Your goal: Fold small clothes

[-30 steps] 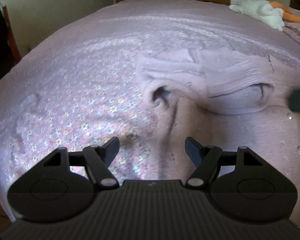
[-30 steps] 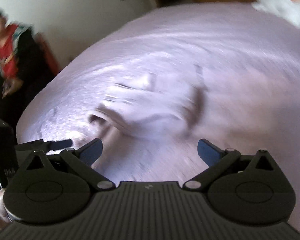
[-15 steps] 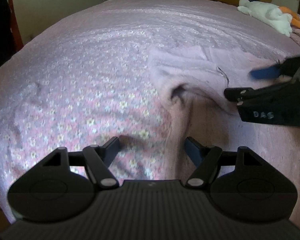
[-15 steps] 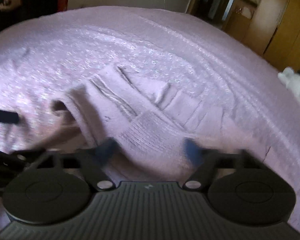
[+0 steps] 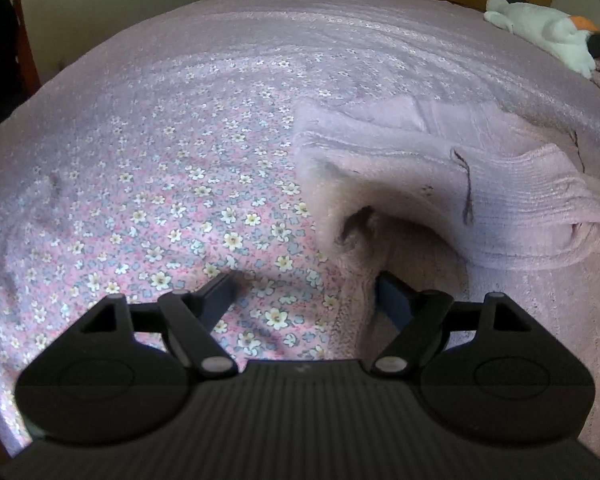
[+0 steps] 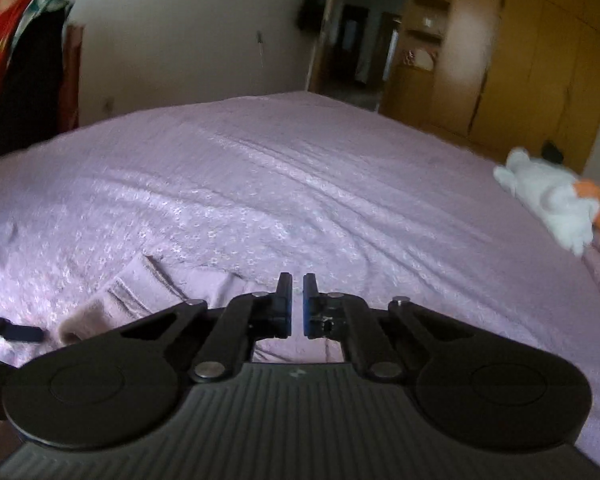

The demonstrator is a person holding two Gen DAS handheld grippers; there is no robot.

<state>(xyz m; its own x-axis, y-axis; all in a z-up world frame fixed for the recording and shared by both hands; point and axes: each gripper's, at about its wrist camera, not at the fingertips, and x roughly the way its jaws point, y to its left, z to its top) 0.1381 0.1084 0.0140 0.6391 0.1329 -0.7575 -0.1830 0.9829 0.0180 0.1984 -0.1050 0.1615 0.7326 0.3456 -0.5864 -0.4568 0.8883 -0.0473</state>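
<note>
Left jaws: the left gripper point(image 5: 305, 292) stood wide apart and held nothing; its left finger hung over the flowered bedspread point(image 5: 160, 184), its right finger over the near edge of the garment.
Right jaws: the right gripper point(image 6: 296, 305) was nearly closed, a thin slit left between the pads, with nothing visibly caught there.
Garment: a small pale pink knitted garment point(image 5: 432, 184) lay on the bed just ahead of the left gripper, partly folded, its ribbed hem doubled into a thick roll on the right side, a dark hollow open under the fold.
Garment from the right wrist: only a corner point(image 6: 140, 284) showed, low on the left, below and beside the raised right gripper.
Loose thread: a dark strand point(image 5: 467, 192) hung down across the ribbed part.
Soft toy: a white plush toy with orange parts point(image 5: 548, 36) lay at the far right of the bed, well apart from the garment.
Person: someone in a red and dark top point(image 6: 16, 52) stood beyond the bed's left edge.
Background: wooden wardrobes point(image 6: 540, 60) lined the far wall.
</note>
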